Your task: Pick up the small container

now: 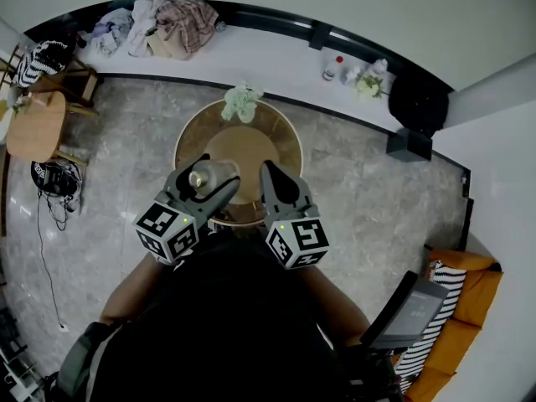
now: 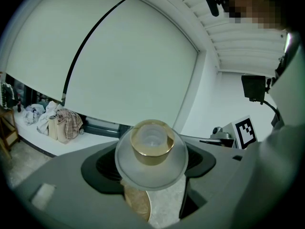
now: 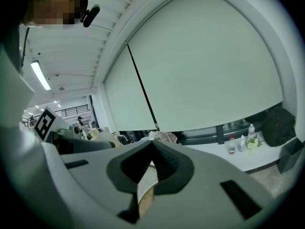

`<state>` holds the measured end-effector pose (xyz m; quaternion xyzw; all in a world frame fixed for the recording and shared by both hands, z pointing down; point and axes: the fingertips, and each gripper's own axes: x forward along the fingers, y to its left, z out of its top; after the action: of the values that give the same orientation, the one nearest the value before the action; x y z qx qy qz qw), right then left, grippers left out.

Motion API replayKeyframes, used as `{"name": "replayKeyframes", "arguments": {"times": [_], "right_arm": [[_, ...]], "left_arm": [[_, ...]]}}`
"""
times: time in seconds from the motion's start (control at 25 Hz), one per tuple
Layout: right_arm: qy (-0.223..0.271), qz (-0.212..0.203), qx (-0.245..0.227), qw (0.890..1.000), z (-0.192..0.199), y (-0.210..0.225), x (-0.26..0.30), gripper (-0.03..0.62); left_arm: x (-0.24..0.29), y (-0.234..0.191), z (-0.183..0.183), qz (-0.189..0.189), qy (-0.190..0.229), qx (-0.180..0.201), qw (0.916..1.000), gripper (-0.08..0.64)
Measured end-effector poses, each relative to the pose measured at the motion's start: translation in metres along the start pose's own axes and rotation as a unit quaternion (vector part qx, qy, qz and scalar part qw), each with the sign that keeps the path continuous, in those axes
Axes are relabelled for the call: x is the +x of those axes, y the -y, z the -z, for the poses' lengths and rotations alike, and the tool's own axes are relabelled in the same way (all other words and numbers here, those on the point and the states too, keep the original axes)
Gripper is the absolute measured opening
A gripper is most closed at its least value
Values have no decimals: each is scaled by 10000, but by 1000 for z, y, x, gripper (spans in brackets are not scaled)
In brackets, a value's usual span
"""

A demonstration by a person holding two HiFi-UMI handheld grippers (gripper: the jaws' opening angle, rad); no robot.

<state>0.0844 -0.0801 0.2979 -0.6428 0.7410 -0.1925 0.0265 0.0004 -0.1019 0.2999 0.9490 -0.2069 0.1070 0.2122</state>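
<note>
The small container (image 1: 202, 177) is a frosted clear cup with a gold rim. My left gripper (image 1: 209, 178) is shut on it and holds it up above the round wooden table (image 1: 280, 145). In the left gripper view the container (image 2: 151, 149) sits between the two jaws with its open mouth facing the camera, and a slice of the table (image 2: 138, 206) shows beneath it. My right gripper (image 1: 272, 176) hangs just to the right at the same height. In the right gripper view its jaws (image 3: 152, 149) meet at the tips with nothing between them.
A white flower bunch (image 1: 241, 101) stands at the table's far edge. Behind, a white ledge (image 1: 268, 53) carries heaped clothes (image 1: 167, 19), bottles (image 1: 335, 67) and a black bag (image 1: 417, 99). A wooden side table (image 1: 35, 124) is at left, an orange sofa (image 1: 469, 308) at right.
</note>
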Motion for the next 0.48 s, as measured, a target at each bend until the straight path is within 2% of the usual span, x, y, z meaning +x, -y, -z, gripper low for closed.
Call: {"name": "replayKeyframes", "arguments": {"times": [0.48], "right_arm": [[55,-32,78,9999,-1,2,-1,6]], "left_arm": [[2,-1,2,-5,-13,1,10000,333]]}}
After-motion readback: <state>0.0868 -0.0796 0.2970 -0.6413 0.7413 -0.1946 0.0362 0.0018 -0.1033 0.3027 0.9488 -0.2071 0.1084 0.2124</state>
